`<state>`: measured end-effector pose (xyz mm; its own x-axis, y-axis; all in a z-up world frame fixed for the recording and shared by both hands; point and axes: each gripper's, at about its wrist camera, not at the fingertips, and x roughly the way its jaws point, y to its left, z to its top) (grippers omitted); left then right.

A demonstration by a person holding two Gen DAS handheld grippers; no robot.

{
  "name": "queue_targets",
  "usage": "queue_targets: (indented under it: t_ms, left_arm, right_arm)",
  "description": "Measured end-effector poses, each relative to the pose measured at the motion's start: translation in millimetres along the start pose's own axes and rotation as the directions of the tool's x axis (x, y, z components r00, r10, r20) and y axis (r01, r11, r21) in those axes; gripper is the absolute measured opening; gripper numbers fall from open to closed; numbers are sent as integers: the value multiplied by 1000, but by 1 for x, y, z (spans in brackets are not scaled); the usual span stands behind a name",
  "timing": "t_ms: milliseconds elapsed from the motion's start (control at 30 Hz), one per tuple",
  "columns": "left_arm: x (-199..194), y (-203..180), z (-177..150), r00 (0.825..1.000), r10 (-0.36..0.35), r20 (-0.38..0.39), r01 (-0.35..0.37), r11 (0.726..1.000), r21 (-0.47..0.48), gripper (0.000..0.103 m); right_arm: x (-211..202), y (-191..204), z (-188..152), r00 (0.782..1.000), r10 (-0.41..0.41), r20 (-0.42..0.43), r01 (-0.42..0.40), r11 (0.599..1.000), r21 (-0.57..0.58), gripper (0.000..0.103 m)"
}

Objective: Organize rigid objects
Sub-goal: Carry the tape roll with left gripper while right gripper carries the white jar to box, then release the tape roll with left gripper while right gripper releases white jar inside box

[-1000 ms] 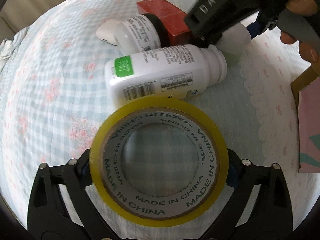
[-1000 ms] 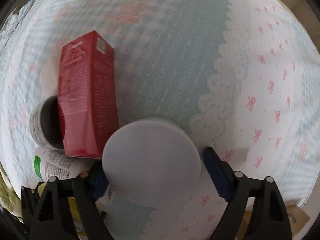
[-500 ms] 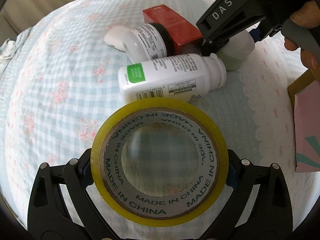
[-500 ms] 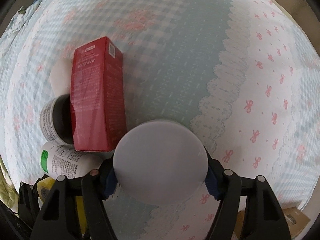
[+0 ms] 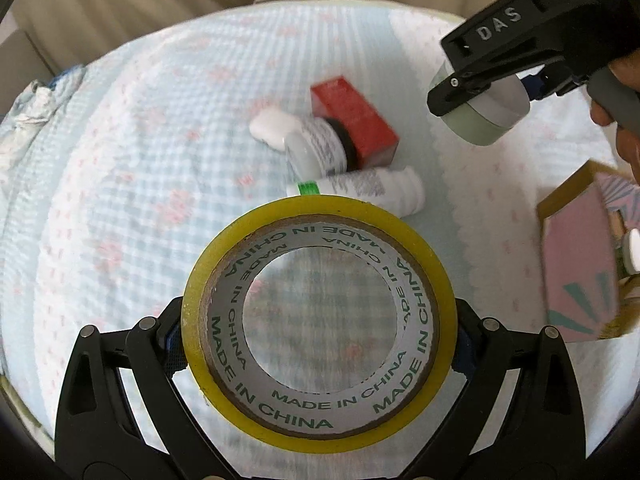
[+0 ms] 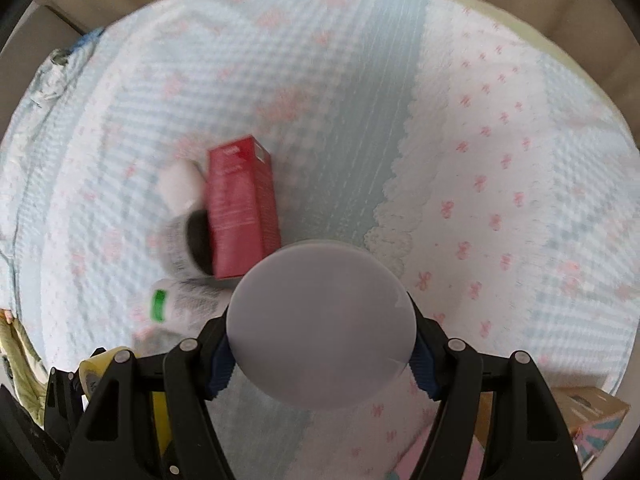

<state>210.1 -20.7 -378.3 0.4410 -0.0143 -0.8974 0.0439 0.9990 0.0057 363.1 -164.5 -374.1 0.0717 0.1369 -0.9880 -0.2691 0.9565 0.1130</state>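
My left gripper (image 5: pixel 320 344) is shut on a yellow roll of tape (image 5: pixel 318 322), held flat, well above the bedspread. My right gripper (image 6: pixel 322 346) is shut on a round pale-green jar with a grey lid (image 6: pixel 320 322); the left wrist view shows that jar (image 5: pixel 486 114) lifted off the cloth at the upper right. Left on the bed in a cluster are a red box (image 5: pixel 354 120), a white jar with a black lid (image 5: pixel 320 148), a small white case (image 5: pixel 270 128) and a white bottle with a green label (image 5: pixel 370 194) lying on its side.
A checked blue and white bedspread (image 5: pixel 120 184) with a lace-edged bow-print panel (image 6: pixel 500 200) covers the surface. A pink and tan cardboard box (image 5: pixel 580 256) stands open at the right edge. A person's hand (image 5: pixel 624 96) holds the right gripper. Beige upholstery lies beyond the bed.
The right jaws closed onto the grey-lidded jar and lifted it off the bed. Both grippers rose, so the cluster of objects looks smaller and farther below. The tape stayed gripped.
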Motion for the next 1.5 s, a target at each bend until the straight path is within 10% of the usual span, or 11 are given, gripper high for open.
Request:
queue_targets:
  t_ms: [333,700,1067,1500]
  left_arm:
    - [-116,-27,39,993,-17,118,8,997,74,96]
    - [-190,-139,54,973,-166,162,134,973,190,96]
    - [-141,-263,58,963,-269,26,255,937,238,96]
    - [-21,-319,51,964,-212,-159,247,936,249,96]
  right_arm:
    - [-126,9,-55,990,53,129,-58,997,41,67]
    - [-225,-76,-146,974,34,225,-68,987,146,67]
    - [-207,-197,-251,991,-74,112,40,960,278,67]
    - [-119,-238,-277,998,8,69,-26,967,252,67]
